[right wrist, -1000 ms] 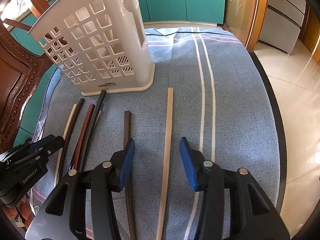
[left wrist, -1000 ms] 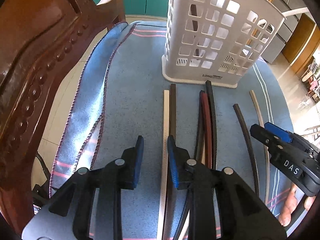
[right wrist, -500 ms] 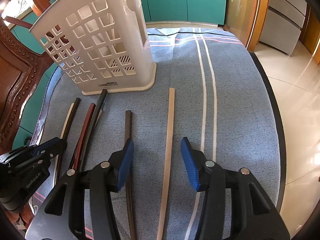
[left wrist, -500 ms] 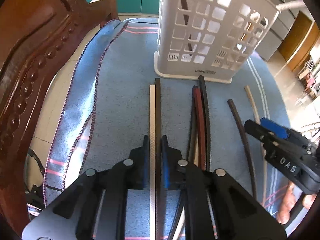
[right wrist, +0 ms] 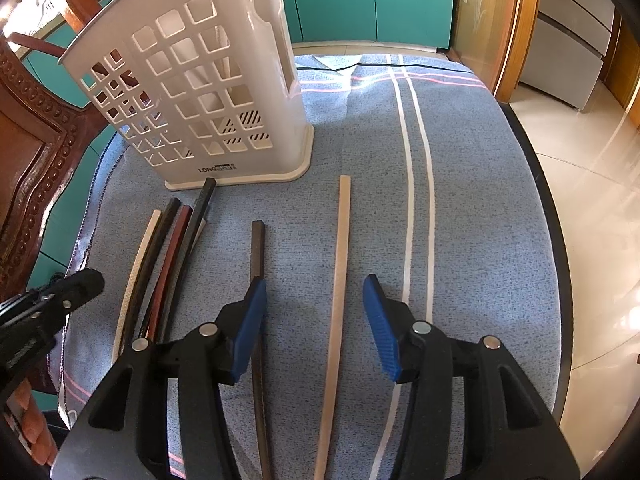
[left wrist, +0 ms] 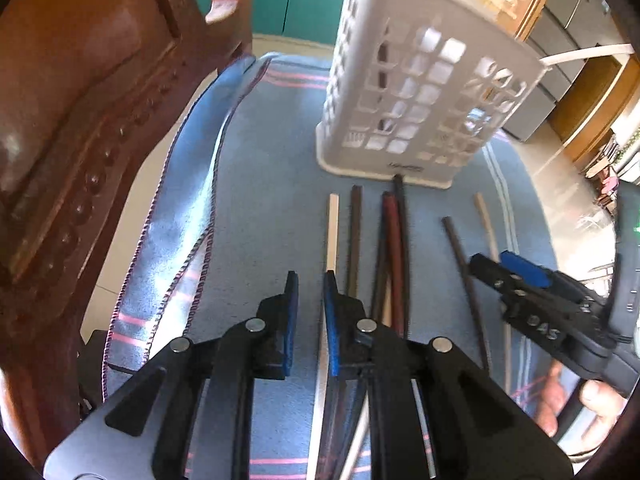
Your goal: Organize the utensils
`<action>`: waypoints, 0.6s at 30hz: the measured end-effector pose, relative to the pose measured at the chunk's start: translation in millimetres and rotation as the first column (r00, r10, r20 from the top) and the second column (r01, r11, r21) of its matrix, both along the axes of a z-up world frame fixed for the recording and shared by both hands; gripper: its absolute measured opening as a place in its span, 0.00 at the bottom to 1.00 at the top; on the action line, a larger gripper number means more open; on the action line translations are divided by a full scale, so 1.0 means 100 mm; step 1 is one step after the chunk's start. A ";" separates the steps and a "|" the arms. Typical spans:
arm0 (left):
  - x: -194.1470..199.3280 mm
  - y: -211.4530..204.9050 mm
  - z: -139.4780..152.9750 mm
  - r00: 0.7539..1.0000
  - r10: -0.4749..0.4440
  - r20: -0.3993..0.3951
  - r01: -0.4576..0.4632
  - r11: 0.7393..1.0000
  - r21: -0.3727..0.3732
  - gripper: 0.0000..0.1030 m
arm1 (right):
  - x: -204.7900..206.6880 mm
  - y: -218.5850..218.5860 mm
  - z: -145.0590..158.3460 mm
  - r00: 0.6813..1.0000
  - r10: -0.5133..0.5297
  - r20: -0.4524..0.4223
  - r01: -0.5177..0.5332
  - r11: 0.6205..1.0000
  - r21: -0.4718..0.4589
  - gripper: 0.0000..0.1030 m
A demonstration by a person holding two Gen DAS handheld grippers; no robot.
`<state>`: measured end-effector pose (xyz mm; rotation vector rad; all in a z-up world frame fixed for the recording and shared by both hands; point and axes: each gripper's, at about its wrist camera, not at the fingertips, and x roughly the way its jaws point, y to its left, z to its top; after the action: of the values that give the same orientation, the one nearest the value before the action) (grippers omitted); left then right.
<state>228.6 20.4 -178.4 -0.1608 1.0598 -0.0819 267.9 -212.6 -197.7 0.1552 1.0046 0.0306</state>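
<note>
- The counter, under a blue striped cloth (right wrist: 480,200), fills both views. A carved wooden chair (left wrist: 80,120) takes the left side of the left wrist view.
- The white perforated utensil holder (right wrist: 192,92) stands upright at the upper left of the right wrist view. At least 1 dark stick shows through its holes, so some sorting looks done.
- The left claw (left wrist: 310,320), at lower centre of its view, is clenched to a narrow slit. The white chopstick (left wrist: 332,232) runs along the inner edge of its right pad; I cannot tell whether it is pinched.
- The right claw (right wrist: 314,320) is released, its jaws set wide either side of the beige chopstick (right wrist: 342,260) without touching it. A dark brown chopstick (right wrist: 257,248) passes under its left pad.
- A loose bunch with a red chopstick (left wrist: 394,248) lies just below the holder's base.
- Step in hand: picking up the next sticks from the cloth. Next, the right claw likely needs to drop and close on the beige chopstick, then tip it upright over the holder.
</note>
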 end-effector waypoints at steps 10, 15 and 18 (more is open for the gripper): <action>0.16 -0.13 -0.13 0.999 -0.021 -0.025 0.022 0.999 0.033 0.18 | 0.00 0.02 0.00 1.000 0.005 0.009 -0.005 1.000 -0.001 0.50; 0.29 -0.21 -0.20 1.000 -0.015 -0.021 0.017 0.995 0.101 0.19 | -0.04 0.13 0.06 0.997 0.062 0.055 -0.061 0.998 -0.026 0.50; 0.32 -0.24 -0.22 1.000 -0.018 -0.013 0.019 0.992 0.125 0.19 | 0.00 0.20 0.03 0.995 0.079 0.054 -0.075 0.994 -0.077 0.50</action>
<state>260.5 -3.4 -200.2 -0.0379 1.0751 -0.0311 267.7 -192.2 -195.0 0.0465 0.9534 0.0672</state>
